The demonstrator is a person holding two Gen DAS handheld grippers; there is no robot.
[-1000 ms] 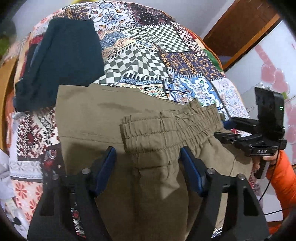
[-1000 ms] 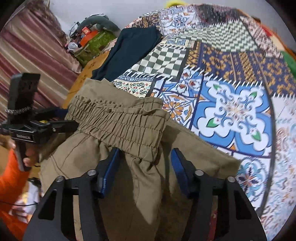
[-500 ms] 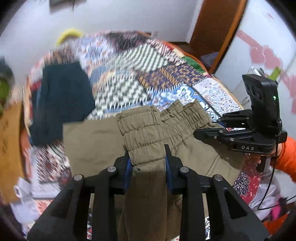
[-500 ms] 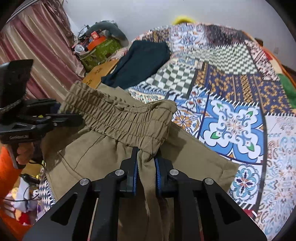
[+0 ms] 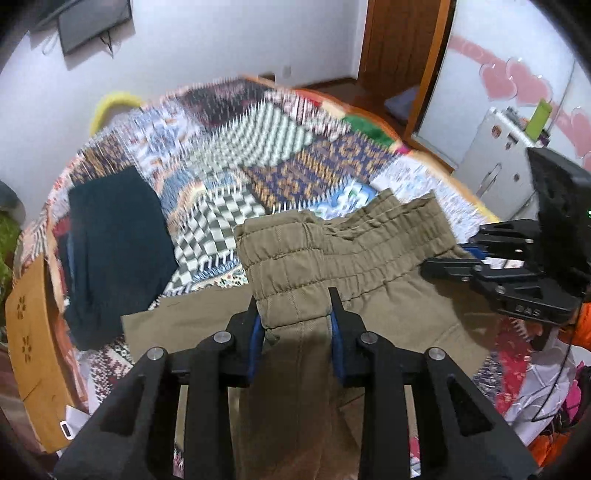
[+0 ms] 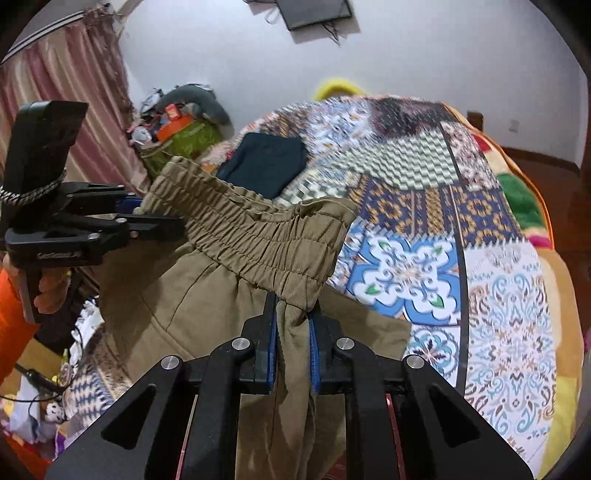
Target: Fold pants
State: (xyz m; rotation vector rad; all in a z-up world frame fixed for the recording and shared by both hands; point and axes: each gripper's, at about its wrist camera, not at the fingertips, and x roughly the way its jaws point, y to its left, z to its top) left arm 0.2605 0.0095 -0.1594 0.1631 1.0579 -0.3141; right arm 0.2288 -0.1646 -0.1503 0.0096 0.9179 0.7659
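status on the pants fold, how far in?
Early. Done: both tongs gripped on the elastic waistband of the khaki pants, left tongs, right tongs. In hand: waistband held above the patchwork quilt. Left: no finished fold visible; legs mostly out of view.

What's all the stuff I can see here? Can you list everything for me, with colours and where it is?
pants: one, khaki, on the bed, elastic waistband lifted by both grippers
folded garment: one, dark teal, on the bedspread beyond the pants
bedspread: one, multicoloured patchwork, covering the bed
curtain: one, pink striped, against the wall
screen: one, black, on the white wall
door: one, brown wood, past the bed
clutter pile: green, orange, grey, beside the bed
left gripper: black, blue pads, clamped on the waistband
right gripper: black, blue pads, clamped on the waistband
sleeve: orange, beneath the left gripper
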